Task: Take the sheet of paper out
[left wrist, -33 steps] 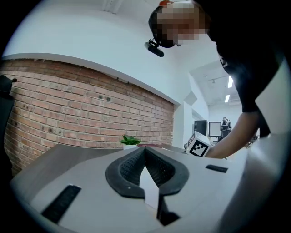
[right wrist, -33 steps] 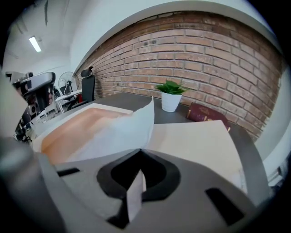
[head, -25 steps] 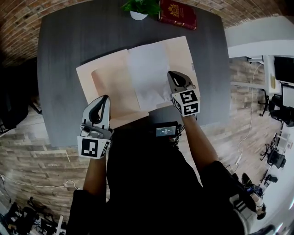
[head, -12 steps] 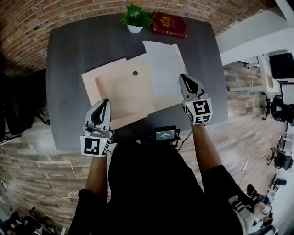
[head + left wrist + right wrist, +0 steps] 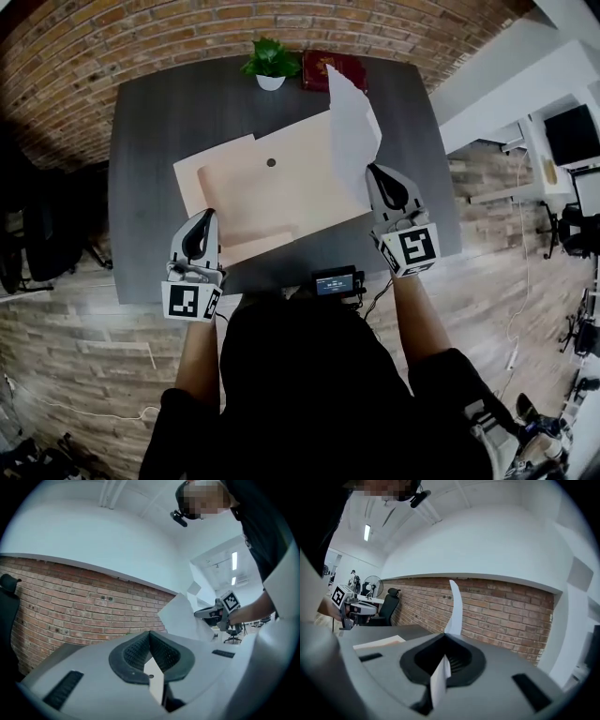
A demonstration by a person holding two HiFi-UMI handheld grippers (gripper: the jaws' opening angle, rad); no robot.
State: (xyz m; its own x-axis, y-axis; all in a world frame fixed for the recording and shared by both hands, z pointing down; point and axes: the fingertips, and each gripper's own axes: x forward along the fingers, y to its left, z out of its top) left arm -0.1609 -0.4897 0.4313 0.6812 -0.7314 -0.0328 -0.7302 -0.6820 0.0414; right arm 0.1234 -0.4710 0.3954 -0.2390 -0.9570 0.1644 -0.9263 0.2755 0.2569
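Observation:
A white sheet of paper stands nearly upright above the right end of a beige envelope that lies on the dark table. My right gripper is shut on the sheet's lower corner and holds it in the air. In the right gripper view the sheet rises from the closed tips of the right gripper. My left gripper is shut on the envelope's near left corner. In the left gripper view a thin edge of the envelope shows between the jaws of the left gripper.
A potted plant and a red book sit at the table's far edge. A small black device hangs at the person's chest by the near edge. A brick wall lies beyond the table.
My right gripper has risen and drawn the sheet from flat on the envelope up to standing on end. The left gripper has lifted slightly, still on the envelope's corner.

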